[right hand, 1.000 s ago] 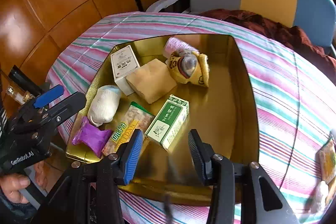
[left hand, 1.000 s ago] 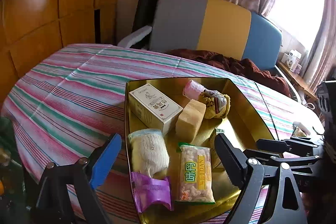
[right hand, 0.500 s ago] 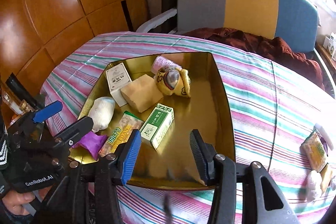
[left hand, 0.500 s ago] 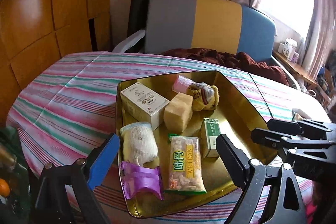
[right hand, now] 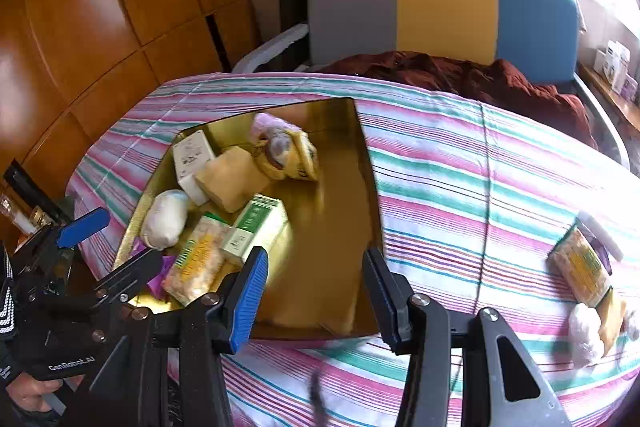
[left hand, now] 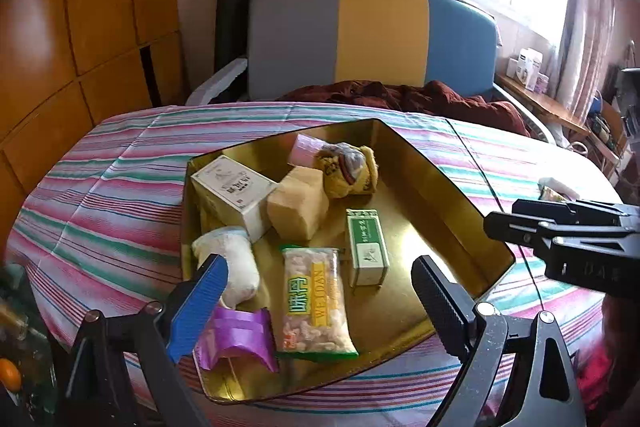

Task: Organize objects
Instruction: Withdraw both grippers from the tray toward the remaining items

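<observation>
Both grippers, left (left hand: 316,301) and right (right hand: 316,293), are held spread and empty above the gold tray (left hand: 452,203); right jaws just widened, seemingly untouched.

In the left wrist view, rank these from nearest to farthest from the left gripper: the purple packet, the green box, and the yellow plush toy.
From the left gripper:
1. Purple packet, at the gold tray's near edge beside the blue finger.
2. Green box, mid-tray toward the right.
3. Yellow plush toy, at the tray's far end.
</observation>
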Motion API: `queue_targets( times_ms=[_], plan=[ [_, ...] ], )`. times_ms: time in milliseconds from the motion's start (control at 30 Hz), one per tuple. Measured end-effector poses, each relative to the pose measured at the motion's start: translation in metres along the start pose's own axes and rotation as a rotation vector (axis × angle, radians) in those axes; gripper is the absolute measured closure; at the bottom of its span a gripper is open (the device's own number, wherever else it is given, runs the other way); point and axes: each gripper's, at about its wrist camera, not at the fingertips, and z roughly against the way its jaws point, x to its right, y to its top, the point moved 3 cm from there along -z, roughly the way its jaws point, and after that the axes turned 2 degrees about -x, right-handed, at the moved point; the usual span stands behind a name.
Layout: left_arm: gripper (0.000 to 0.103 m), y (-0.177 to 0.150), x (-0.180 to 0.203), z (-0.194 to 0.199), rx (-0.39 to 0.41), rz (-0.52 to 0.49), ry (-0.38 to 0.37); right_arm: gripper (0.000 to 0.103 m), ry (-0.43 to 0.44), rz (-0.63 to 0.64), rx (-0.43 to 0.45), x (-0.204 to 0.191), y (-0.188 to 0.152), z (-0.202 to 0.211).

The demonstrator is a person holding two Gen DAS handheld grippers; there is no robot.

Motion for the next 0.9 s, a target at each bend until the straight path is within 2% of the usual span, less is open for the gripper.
queue_targets(
  times_ms=[233, 433, 700, 900],
  plan=[
    [0.009, 0.000, 0.008, -0.004, -0.015, -0.020, -0.015, 0.053, -0.049, -0.057, -0.014, 0.042, -0.008, 0.004],
    [0.009, 0.001, 0.015, -0.006, -0.021, -0.040, -0.026, 0.053, -0.111, -0.139, -0.026, 0.095, -0.013, 0.014],
    [0.009, 0.006, 0.041, -0.004, -0.022, -0.097, -0.074, 0.053, -0.245, -0.285, -0.007, 0.192, -0.018, 0.048],
    [0.009, 0.013, 0.077, -0.004, -0.021, -0.176, -0.134, 0.053, -0.361, -0.530, 0.030, 0.284, -0.045, 0.068]
  ],
)
